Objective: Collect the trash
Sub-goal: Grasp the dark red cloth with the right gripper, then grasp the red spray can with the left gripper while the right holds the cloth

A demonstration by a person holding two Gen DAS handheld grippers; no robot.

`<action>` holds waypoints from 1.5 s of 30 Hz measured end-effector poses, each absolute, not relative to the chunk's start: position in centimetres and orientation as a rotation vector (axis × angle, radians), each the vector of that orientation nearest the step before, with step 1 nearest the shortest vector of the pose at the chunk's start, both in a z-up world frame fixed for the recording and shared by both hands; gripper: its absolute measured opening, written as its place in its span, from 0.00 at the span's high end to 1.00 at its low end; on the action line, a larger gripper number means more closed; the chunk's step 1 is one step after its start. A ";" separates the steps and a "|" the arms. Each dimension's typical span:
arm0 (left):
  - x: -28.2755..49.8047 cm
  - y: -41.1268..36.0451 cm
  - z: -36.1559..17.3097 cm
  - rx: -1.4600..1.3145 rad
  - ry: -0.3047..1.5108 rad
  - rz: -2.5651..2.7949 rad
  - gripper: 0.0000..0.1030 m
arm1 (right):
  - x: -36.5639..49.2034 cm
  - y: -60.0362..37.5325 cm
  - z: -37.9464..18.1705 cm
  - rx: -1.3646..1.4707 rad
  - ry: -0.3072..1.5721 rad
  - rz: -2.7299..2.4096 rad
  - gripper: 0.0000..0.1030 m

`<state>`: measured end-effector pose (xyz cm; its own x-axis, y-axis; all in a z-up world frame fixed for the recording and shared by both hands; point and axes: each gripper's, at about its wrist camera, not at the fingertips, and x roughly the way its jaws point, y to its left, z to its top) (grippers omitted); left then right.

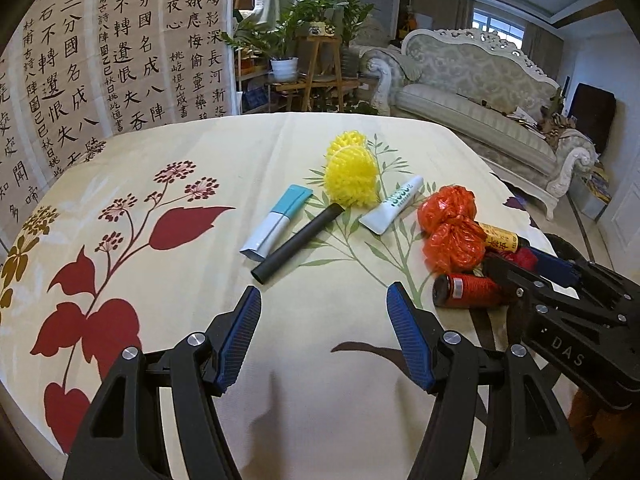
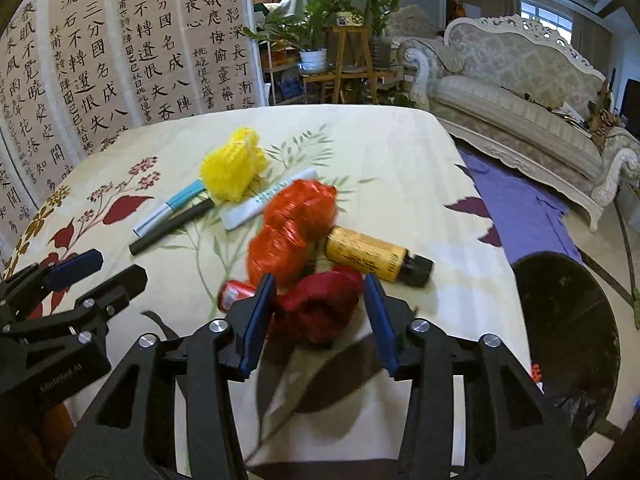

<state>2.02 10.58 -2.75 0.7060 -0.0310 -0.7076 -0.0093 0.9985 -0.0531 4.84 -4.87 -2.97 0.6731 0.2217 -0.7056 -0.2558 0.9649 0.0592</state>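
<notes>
Trash spread over floral tablecloth [image 2: 400, 152], dark bin [image 2: 568, 320] off table's right edge, nearer our right hand. Orange plastic wad [image 2: 296, 216], yellow mesh [image 2: 232, 172], yellow-label bottle [image 2: 368, 254], black tube [image 1: 298, 238], white tube [image 1: 390, 206] await. Dark red wad [image 2: 316, 308] sits between right gripper [image 2: 320, 316] pads; we judge jaws pinching it, contact slightly blurred. Left gripper [image 1: 324, 336] spread, empty, black tube ahead, long axis running diagonally away. We judge red wad next for bin.
</notes>
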 end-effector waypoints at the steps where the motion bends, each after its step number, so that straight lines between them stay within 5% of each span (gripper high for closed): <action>1: 2.0 10.4 -2.8 -0.053 0.788 -0.017 0.38 | 4.8 -5.1 -3.1 -0.045 0.794 0.264 0.64; 45: 2.3 4.4 -3.9 -0.011 0.861 -0.114 0.38 | 3.6 -9.6 -5.4 -0.002 0.836 0.235 0.77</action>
<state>2.27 4.40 -3.93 0.6461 -0.1051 -0.7560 0.0961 0.9938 -0.0561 3.58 -9.63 -5.35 0.6460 0.2058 -0.7350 -0.2072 0.9741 0.0907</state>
